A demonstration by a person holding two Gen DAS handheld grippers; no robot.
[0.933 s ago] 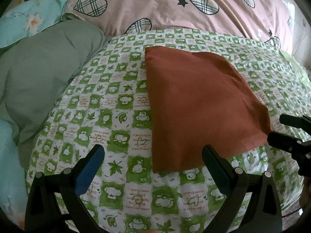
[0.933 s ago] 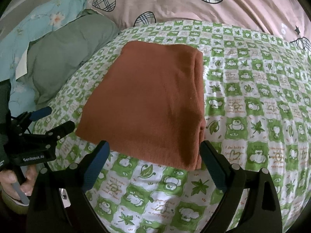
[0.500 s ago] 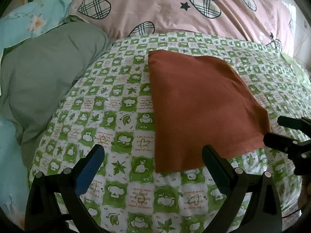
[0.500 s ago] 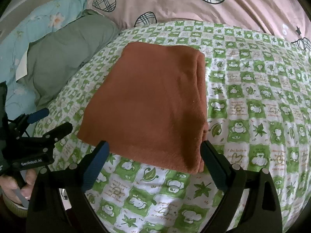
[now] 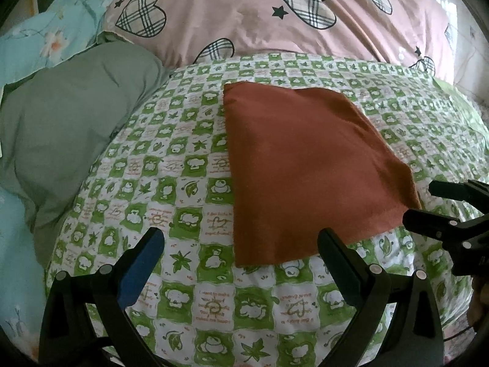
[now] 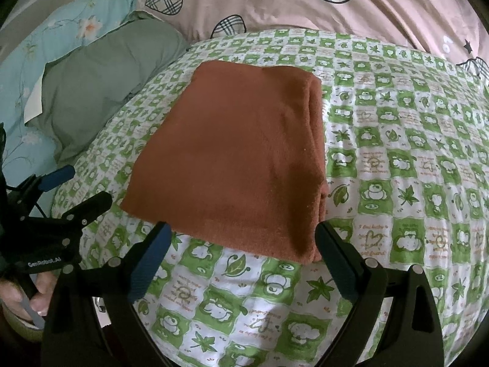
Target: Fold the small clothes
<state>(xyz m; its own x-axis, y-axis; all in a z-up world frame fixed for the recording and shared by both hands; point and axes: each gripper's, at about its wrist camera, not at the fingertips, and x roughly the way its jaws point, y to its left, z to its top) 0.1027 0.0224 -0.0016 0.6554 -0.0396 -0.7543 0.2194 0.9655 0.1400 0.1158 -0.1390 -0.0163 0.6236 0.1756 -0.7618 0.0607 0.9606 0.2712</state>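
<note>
Folded rust-orange knit garment (image 5: pixel 305 171) lies flat at frame centre on the green-and-white checked cartoon-print bedsheet (image 5: pixel 183 183); in the right wrist view the same garment (image 6: pixel 238 159) shows stacked fold layers along its right edge.

Left gripper (image 5: pixel 241 247), lower centre of its own view: both fingers spread wide, nothing between them, held above the sheet at the garment's near left corner. Its right finger covers a strip of the garment's near edge. It also appears at the left edge of the right wrist view (image 6: pixel 79 189), body cut off by the frame.

Right gripper (image 6: pixel 243 240): fingers wide apart, empty, framing the garment's near edge; contact with the cloth not discernible. Seen at the right edge of the left view (image 5: pixel 428 202), only 2 fingers visible.

Pink heart-print duvet (image 5: pixel 259 15) across the top, grey-green pillow (image 5: pixel 67 116) at left, pale blue floral fabric (image 5: pixel 45 36) upper left, partly cut off.
</note>
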